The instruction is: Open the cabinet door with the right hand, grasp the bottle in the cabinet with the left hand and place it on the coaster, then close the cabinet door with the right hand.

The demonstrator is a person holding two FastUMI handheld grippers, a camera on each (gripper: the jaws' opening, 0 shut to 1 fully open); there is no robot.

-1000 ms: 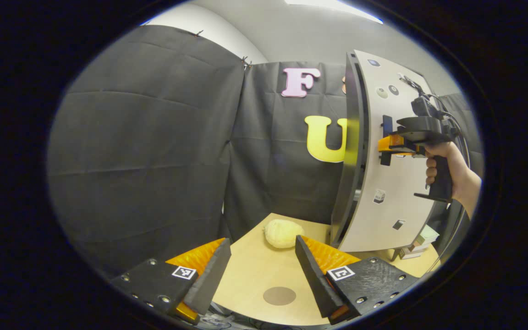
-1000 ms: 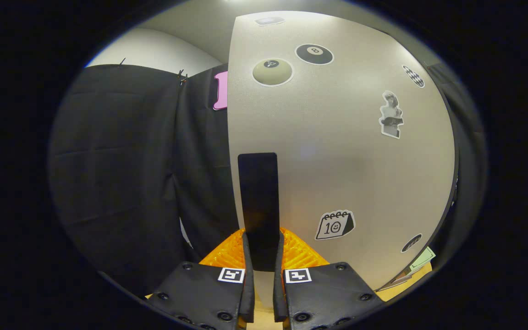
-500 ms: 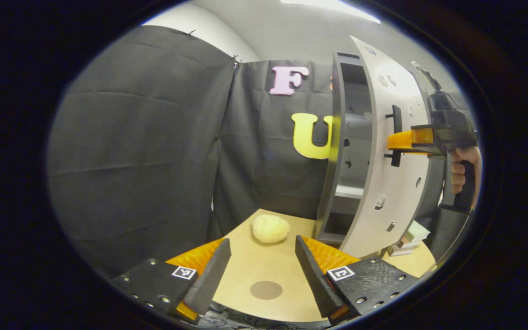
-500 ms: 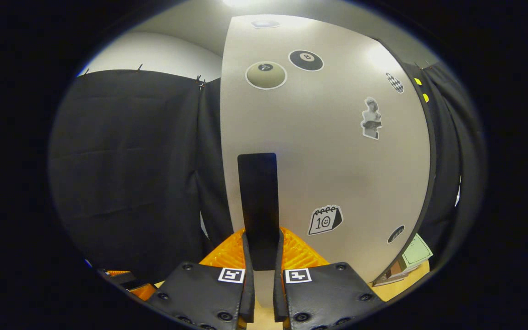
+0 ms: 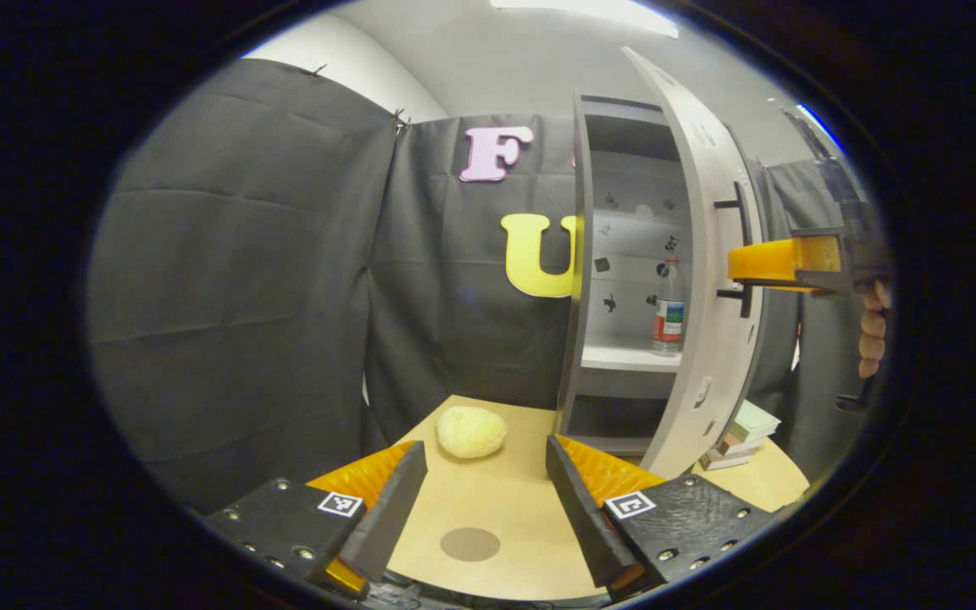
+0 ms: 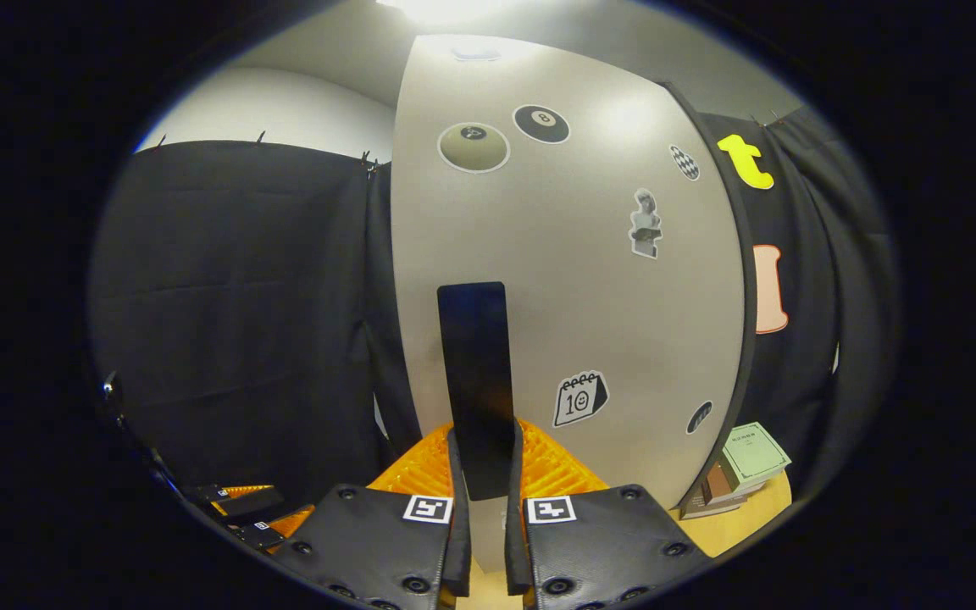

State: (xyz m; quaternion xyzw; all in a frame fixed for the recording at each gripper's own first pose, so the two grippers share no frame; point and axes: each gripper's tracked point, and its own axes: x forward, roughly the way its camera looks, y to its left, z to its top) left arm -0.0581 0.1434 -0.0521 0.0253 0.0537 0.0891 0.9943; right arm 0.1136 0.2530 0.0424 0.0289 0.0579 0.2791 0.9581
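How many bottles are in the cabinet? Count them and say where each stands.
1. The bottle stands upright on the pale shelf inside the cabinet, close to the open door. More may be hidden behind the door's edge.

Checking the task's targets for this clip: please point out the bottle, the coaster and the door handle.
bottle (image 5: 668, 319): left gripper view, on its label.
coaster (image 5: 470, 544): left gripper view, centre of the disc.
door handle (image 6: 475, 373): right gripper view, middle of the bar above the fingers.
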